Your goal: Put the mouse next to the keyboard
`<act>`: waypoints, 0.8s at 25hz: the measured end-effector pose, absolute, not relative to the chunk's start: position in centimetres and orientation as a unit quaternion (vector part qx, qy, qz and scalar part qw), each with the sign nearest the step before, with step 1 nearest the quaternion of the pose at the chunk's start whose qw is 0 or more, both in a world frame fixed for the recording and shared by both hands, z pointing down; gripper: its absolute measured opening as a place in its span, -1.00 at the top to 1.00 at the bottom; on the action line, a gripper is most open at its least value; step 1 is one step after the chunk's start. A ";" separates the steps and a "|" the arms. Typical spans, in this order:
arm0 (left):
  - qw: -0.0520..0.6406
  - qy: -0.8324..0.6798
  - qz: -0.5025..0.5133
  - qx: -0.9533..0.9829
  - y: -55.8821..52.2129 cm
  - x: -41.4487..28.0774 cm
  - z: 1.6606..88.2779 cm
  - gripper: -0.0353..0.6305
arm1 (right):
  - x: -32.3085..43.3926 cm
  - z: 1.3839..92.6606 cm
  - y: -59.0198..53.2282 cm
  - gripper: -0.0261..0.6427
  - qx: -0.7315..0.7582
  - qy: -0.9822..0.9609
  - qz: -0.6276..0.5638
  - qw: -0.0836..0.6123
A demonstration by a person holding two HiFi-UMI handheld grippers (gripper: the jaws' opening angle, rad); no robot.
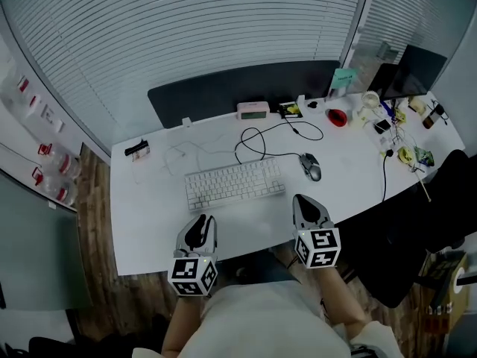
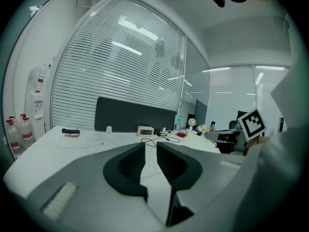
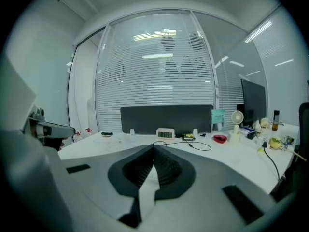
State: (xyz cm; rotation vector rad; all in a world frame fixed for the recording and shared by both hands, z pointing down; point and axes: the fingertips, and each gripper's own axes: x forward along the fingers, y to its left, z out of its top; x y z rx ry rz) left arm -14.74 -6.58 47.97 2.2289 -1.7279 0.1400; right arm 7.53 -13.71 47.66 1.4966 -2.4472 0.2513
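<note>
The left gripper (image 1: pixel 200 224) hovers near the front-left corner of the keyboard (image 1: pixel 234 183), above the white desk (image 1: pixel 141 215). Its jaws stand a narrow gap apart, with nothing between them. The keyboard lies flat in the middle of the desk. The right gripper (image 1: pixel 304 203) hangs just off the keyboard's front-right corner, its jaws closed tip to tip and empty. The mouse (image 1: pixel 311 166) sits just beside the keyboard's right end. Its cable (image 1: pixel 252 142) loops behind the keyboard, near a small clock (image 1: pixel 253 110).

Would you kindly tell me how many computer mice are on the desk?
1. The mouse lies just right of the keyboard; the clutter farther right may hide another.
</note>
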 end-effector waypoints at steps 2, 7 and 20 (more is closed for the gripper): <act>0.154 -0.611 0.049 0.775 -5.9 -15.1 48.0 0.73 | 6.8 47.0 -12.4 0.92 0.505 -0.851 0.076 0.123; 0.136 -0.632 0.047 0.762 -4.4 -16.1 47.7 0.83 | 5.3 45.8 -9.9 0.92 0.483 -0.867 0.057 0.107; 0.124 -0.652 0.047 0.747 -2.1 -17.6 47.5 0.86 | 3.1 46.1 -7.6 0.92 0.452 -0.886 0.050 0.092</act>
